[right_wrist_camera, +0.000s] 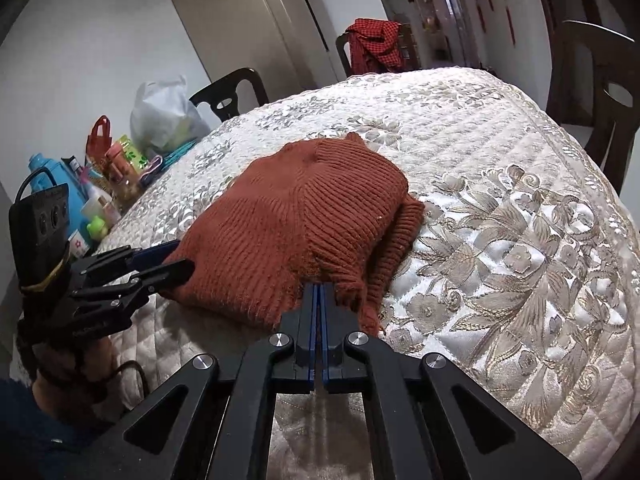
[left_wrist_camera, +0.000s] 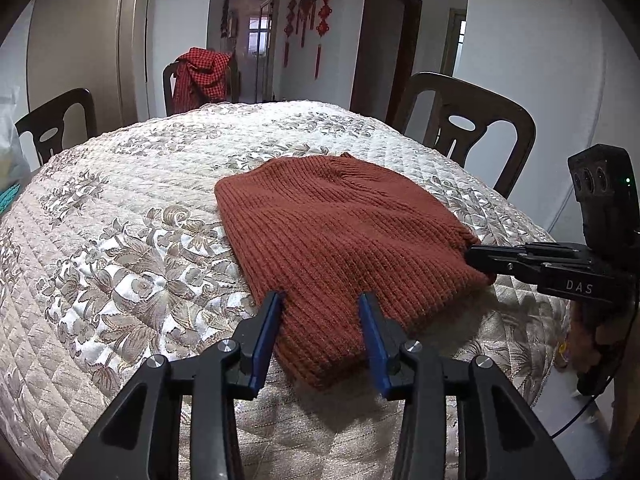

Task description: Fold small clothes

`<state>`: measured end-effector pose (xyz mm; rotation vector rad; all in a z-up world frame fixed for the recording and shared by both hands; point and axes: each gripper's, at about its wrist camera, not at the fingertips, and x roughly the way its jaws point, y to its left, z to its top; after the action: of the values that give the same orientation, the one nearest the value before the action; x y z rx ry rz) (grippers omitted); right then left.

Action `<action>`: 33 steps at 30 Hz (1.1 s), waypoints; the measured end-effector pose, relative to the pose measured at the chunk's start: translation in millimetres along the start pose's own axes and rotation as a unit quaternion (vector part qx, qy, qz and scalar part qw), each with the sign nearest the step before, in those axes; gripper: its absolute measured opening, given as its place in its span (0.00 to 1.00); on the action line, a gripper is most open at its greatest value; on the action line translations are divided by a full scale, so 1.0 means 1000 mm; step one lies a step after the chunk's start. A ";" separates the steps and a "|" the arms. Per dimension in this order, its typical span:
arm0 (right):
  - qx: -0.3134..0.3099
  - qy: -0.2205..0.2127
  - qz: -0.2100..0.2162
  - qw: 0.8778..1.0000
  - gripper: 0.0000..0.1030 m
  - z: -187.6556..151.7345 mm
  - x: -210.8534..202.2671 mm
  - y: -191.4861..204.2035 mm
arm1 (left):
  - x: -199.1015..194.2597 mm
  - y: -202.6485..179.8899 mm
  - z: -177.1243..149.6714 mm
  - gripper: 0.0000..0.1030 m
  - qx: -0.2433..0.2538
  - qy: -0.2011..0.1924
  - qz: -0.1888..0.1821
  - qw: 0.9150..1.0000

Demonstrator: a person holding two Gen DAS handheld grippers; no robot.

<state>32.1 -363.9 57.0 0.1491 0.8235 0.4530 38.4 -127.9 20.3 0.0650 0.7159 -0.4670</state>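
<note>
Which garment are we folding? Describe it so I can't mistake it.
On the quilted floral table cover, near its front edge, lies a rust-brown ribbed knit garment. It is the only clothing on the table; the red checked cloth hangs over a far chair.

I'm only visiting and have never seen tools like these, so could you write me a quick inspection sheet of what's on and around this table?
Surface: table under a quilted floral cover.
Job's things: rust knit garment lying on the cover.
Clutter: bottles and cartons and a white plastic bag at the table's far edge.
Grippers: left gripper open, straddling the garment's near edge; right gripper shut on its edge.
Cables: black cable hanging below the right gripper.
Surroundings: dark chairs, red checked cloth over one, red wall ornaments.
</note>
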 end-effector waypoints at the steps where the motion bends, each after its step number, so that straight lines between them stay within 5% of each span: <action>1: -0.001 0.001 -0.001 1.000 0.00 0.000 0.000 0.000 | 0.000 0.000 0.000 0.44 -0.001 0.000 0.000 1.000; 25: -0.027 0.001 -0.026 0.999 0.03 0.010 -0.005 0.014 | -0.010 0.005 0.009 0.45 -0.010 -0.009 -0.007 1.000; 30: -0.009 -0.051 -0.023 0.998 0.15 0.031 -0.015 0.013 | -0.005 0.014 0.026 0.45 -0.023 -0.023 -0.001 0.999; 33: -0.002 -0.027 -0.029 0.999 0.15 0.032 0.002 0.010 | 0.009 0.019 0.027 0.45 -0.035 -0.006 -0.005 0.999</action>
<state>53.7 -352.6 80.7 0.1335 0.7729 0.3946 69.3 -120.2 33.6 -0.0065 0.7213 -0.4518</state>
